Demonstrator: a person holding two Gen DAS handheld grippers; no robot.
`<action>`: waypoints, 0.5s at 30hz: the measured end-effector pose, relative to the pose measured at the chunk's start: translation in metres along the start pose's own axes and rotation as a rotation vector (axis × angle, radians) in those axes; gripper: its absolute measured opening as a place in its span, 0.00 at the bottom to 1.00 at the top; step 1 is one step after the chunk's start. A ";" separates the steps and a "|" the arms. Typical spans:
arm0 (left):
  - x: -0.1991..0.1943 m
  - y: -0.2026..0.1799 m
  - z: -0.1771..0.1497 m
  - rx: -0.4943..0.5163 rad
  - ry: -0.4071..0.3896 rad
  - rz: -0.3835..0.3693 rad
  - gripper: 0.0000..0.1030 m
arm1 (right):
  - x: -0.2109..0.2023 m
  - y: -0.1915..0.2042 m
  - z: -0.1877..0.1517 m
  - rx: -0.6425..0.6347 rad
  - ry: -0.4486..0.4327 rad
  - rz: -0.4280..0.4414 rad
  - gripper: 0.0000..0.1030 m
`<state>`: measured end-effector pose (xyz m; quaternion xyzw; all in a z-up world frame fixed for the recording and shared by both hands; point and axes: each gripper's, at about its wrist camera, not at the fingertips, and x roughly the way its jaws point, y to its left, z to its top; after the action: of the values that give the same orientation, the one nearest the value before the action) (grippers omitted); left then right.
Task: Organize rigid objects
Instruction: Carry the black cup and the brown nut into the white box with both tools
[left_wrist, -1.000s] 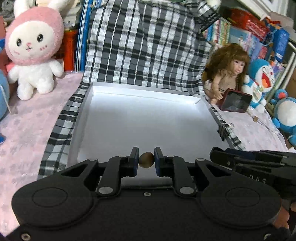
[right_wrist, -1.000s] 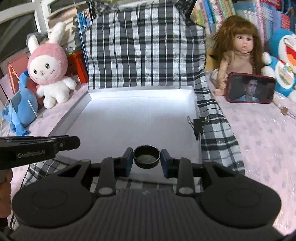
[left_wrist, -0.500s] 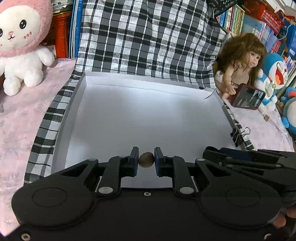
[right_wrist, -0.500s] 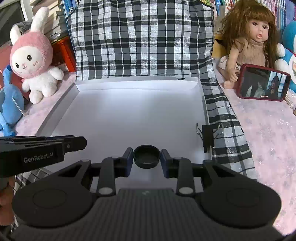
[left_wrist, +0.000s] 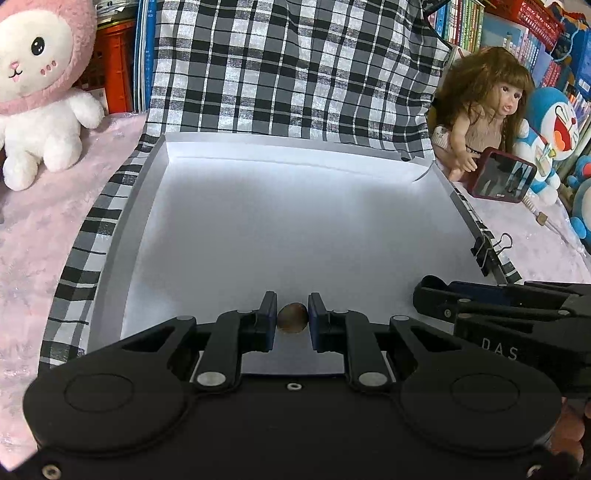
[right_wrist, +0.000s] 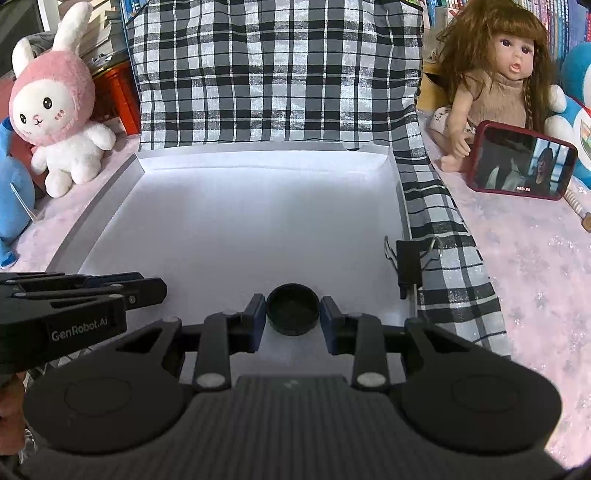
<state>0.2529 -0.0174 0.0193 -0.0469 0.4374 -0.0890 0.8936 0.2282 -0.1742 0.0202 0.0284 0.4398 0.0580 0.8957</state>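
Left gripper (left_wrist: 292, 321): jaws clenched on a small brown round nut-like object (left_wrist: 292, 318), pinched between the pads. It sits over the near edge of the white tray (left_wrist: 147, 192), around the near-centre.

Right gripper (right_wrist: 293, 314): jaws grasping a black round cap (right_wrist: 293, 309), open side facing up, pads on both its sides. Also over the near part of the tray, slightly right of centre.

In the left wrist view the right gripper shows at near right; in the right wrist view the left gripper (right_wrist: 147, 290) shows at near left. The two are side by side, apart, both angled down at the tray.

The tray's floor is bare white. It lies on a black-and-white checked cloth (right_wrist: 277, 74) that rises behind the far wall. A black binder clip (right_wrist: 408, 264) sits on the tray's right rim.

Around it on the pink tabletop cover (right_wrist: 535, 277): pink-and-white bunny plush (right_wrist: 55, 122) far left, doll (right_wrist: 495, 85) far right, red-cased phone (right_wrist: 522, 166) leaning in front of the doll, screen lit.
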 end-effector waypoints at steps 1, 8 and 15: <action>0.000 0.000 0.000 -0.001 -0.001 0.000 0.17 | 0.000 0.000 0.000 0.000 -0.001 0.001 0.36; 0.001 -0.002 -0.001 0.009 -0.005 0.007 0.17 | 0.002 -0.001 -0.001 0.005 0.005 0.005 0.36; 0.000 -0.002 -0.002 0.008 -0.011 0.005 0.17 | 0.002 0.000 -0.001 0.000 0.001 0.003 0.36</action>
<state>0.2512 -0.0197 0.0183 -0.0424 0.4323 -0.0882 0.8964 0.2286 -0.1736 0.0178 0.0290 0.4401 0.0596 0.8955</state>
